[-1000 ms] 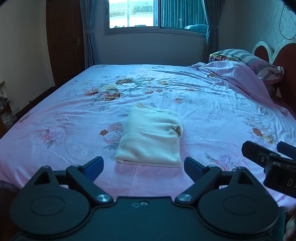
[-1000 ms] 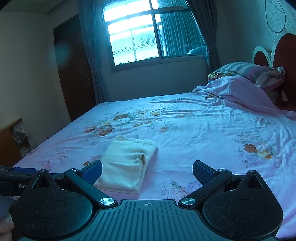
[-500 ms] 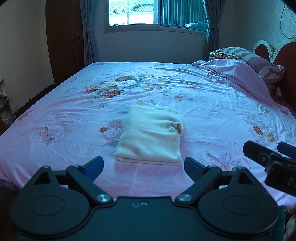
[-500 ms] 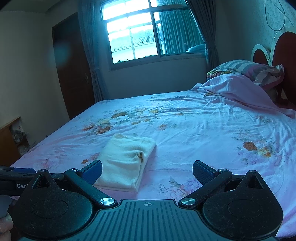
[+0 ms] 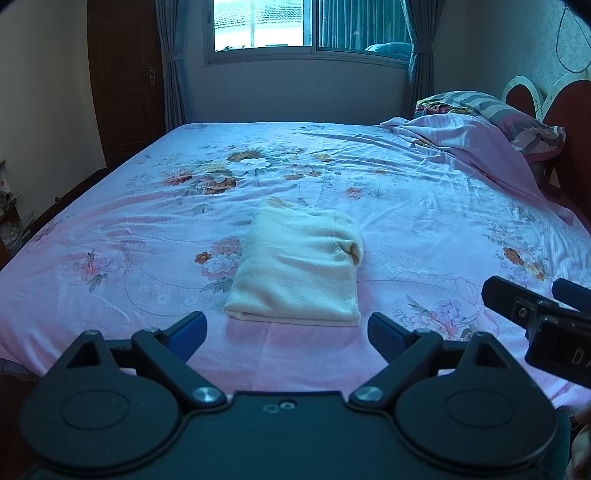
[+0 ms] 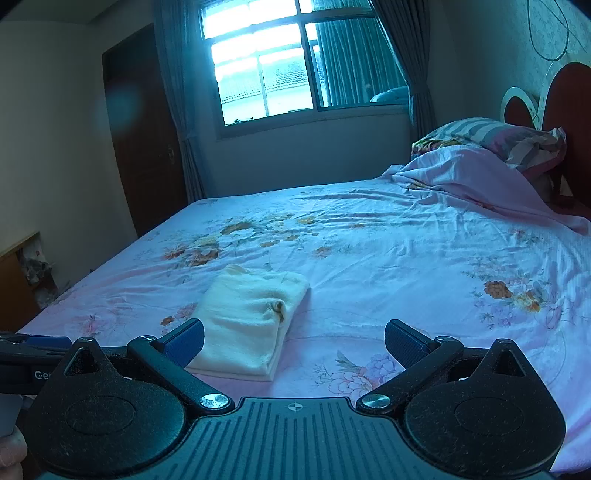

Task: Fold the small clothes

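A cream garment [image 5: 301,266] lies folded into a neat rectangle on the pink floral bed sheet [image 5: 147,236]. It also shows in the right wrist view [image 6: 247,319]. My left gripper [image 5: 287,332] is open and empty, held just short of the garment's near edge. My right gripper [image 6: 294,341] is open and empty, to the right of the garment and back from it. The right gripper's body [image 5: 543,321] shows at the right edge of the left wrist view. The left gripper's side [image 6: 29,358] shows at the left edge of the right wrist view.
A rumpled pink quilt [image 5: 465,147] and striped pillows [image 5: 491,110] lie at the bed's right end by the red headboard [image 5: 576,122]. A window [image 5: 280,26] with curtains and a dark wooden door [image 5: 125,77] stand beyond the bed.
Both grippers have drawn back and lifted a little from the bed. The folded garment has not moved, and both stay open.
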Demonstrator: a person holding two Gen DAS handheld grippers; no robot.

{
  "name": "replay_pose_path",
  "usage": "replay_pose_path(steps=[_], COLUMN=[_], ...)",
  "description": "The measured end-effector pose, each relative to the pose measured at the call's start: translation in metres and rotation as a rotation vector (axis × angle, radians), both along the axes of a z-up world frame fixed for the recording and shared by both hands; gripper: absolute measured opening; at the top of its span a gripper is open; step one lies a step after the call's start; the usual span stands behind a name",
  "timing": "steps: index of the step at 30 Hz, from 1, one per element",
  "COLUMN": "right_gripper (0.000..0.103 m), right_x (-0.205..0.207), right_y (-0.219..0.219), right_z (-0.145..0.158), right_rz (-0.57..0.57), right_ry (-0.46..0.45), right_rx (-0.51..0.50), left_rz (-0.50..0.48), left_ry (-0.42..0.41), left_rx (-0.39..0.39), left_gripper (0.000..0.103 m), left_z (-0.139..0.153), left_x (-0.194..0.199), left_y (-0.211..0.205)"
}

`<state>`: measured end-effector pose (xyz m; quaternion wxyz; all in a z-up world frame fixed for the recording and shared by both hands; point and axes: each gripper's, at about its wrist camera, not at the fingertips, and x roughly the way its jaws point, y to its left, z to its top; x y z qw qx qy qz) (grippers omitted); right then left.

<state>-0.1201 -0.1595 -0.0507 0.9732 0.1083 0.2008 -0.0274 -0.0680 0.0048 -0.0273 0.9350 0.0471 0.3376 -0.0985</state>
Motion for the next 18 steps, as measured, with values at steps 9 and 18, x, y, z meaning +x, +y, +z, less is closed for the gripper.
replay_pose_path(steps=[9, 18], right_gripper=[0.103, 0.103], right_x=[0.0006, 0.0022], right_y=[0.0007, -0.0027], right_z=[-0.0016, -0.0062], right_rz=[-0.001, -0.007], right_ry=[0.004, 0.009], right_rx=[0.002, 0.001], left_rz=[-0.003, -0.048], left_ry=[0.001, -0.047], left_rx=[0.000, -0.014], left_gripper=[0.092, 0.091], left_z=[-0.0025, -0.0073], left_x=[0.0001, -0.0044], left_y=[-0.0012, -0.0055])
